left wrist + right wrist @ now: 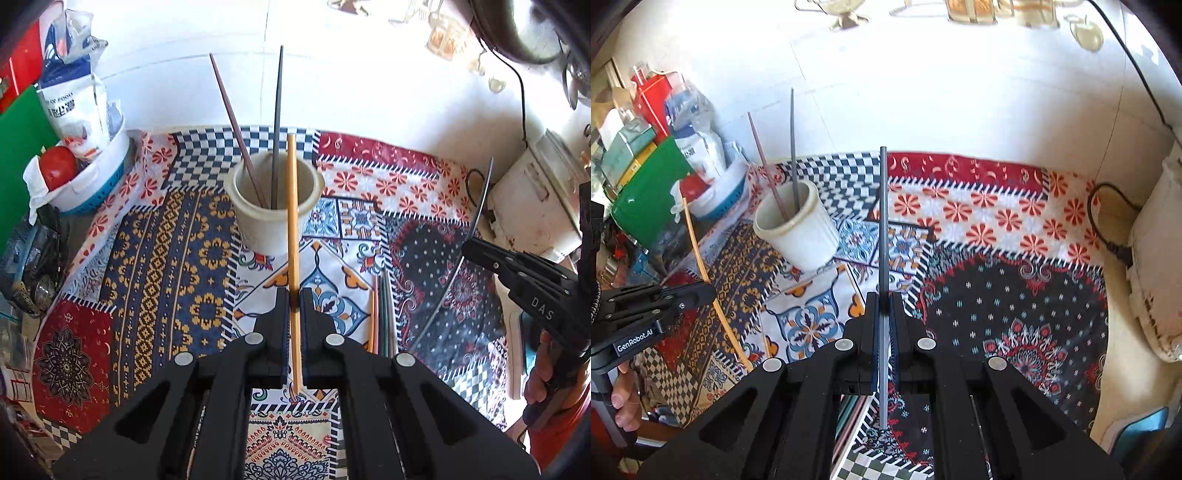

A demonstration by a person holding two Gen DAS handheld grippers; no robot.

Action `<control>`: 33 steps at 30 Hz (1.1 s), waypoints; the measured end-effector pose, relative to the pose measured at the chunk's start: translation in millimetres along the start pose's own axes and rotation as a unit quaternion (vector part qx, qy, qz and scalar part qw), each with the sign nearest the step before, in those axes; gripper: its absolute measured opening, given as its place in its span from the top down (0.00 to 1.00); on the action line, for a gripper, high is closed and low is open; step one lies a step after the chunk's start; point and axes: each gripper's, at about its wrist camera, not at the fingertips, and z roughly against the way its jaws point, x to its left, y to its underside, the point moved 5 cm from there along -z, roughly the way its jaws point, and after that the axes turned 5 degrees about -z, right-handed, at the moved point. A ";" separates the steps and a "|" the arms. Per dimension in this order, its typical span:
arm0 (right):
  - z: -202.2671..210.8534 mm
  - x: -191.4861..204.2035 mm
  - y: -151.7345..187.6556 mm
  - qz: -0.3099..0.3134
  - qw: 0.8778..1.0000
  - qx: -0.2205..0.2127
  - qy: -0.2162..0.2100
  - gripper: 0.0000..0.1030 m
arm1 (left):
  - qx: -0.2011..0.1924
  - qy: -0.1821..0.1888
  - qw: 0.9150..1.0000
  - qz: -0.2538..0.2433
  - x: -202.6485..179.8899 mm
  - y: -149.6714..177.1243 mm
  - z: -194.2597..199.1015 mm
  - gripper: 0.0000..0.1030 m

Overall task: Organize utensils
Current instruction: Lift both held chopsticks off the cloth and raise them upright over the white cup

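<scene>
A cream ceramic cup (pixel 275 206) stands on the patterned cloth with a brown chopstick (pixel 236 125) and a dark grey chopstick (pixel 277 110) leaning in it. My left gripper (pixel 294 297) is shut on an orange chopstick (pixel 292 221) that points toward the cup and hangs above the cloth. My right gripper (pixel 885 301) is shut on a grey chopstick (pixel 883 229), lifted over the cloth to the right of the cup (pixel 798 229). Several more chopsticks (pixel 382 314) lie on the cloth just right of my left gripper. The right gripper (pixel 476 247) also shows in the left wrist view.
A white and blue basket (pixel 92 188) with a red tomato (pixel 57 166) and bags sits at the left beside a green board (pixel 22 147). A white appliance (pixel 535 199) with a black cable (pixel 1108 221) stands at the right. White tiled wall lies behind.
</scene>
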 end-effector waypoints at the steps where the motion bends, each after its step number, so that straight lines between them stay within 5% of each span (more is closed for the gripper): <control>1: 3.0 1.2 -1.5 0.003 1.000 -0.004 -0.001 0.96 | -0.005 -0.001 1.000 0.000 0.0 -2.2 3.3 0.97; 33: 53.4 52.5 -80.7 0.083 0.991 -0.103 -0.023 0.96 | -0.120 -0.017 0.993 -0.005 10.7 -81.6 80.4 0.97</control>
